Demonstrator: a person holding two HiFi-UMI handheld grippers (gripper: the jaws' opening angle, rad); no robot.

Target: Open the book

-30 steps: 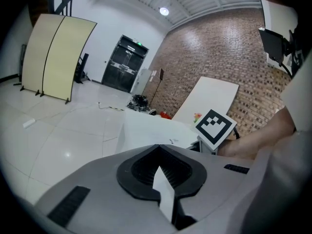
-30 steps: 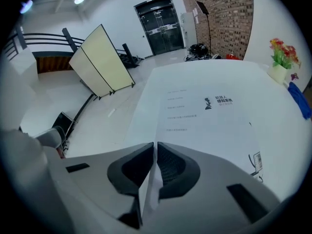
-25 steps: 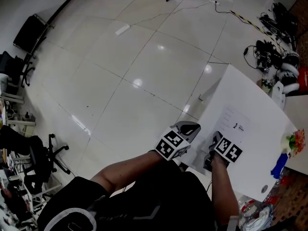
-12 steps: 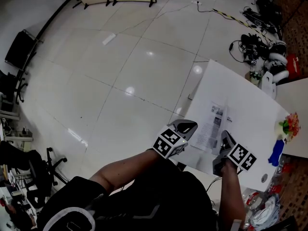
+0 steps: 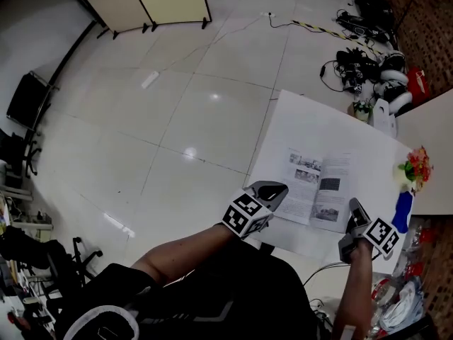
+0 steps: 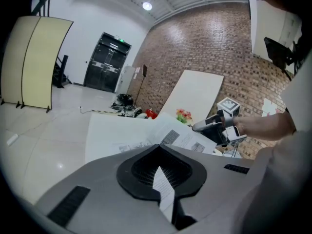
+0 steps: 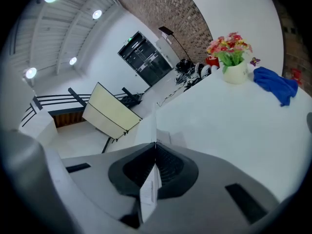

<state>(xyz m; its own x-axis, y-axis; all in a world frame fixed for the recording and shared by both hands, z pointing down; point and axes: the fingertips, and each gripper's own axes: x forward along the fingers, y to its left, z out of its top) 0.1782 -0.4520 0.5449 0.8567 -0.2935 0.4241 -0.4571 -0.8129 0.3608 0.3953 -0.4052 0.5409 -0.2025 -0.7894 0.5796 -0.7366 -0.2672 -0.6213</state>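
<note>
The book (image 5: pixel 320 186) lies open on the white table (image 5: pixel 311 122), with printed pages showing on both sides. My left gripper (image 5: pixel 272 190) is at the book's left edge, shut on a sheet (image 6: pixel 163 189) clamped between its pads. My right gripper (image 5: pixel 352 214) is at the book's right edge, shut on a page (image 7: pixel 148 189) that stands on edge between its jaws. The left gripper view looks across the open book (image 6: pixel 170 138) to the right gripper (image 6: pixel 214 126) on the far side.
A pot of flowers (image 5: pixel 414 167) and a blue cloth (image 5: pixel 403 211) sit at the table's right edge, near my right gripper. Cables and gear (image 5: pixel 361 62) lie on the tiled floor beyond the table. A folding screen (image 5: pixel 141 2) stands far off.
My right gripper has swung to the right and up with a page in it, and the book has gone from closed to spread open. The left gripper stayed at the left edge.
</note>
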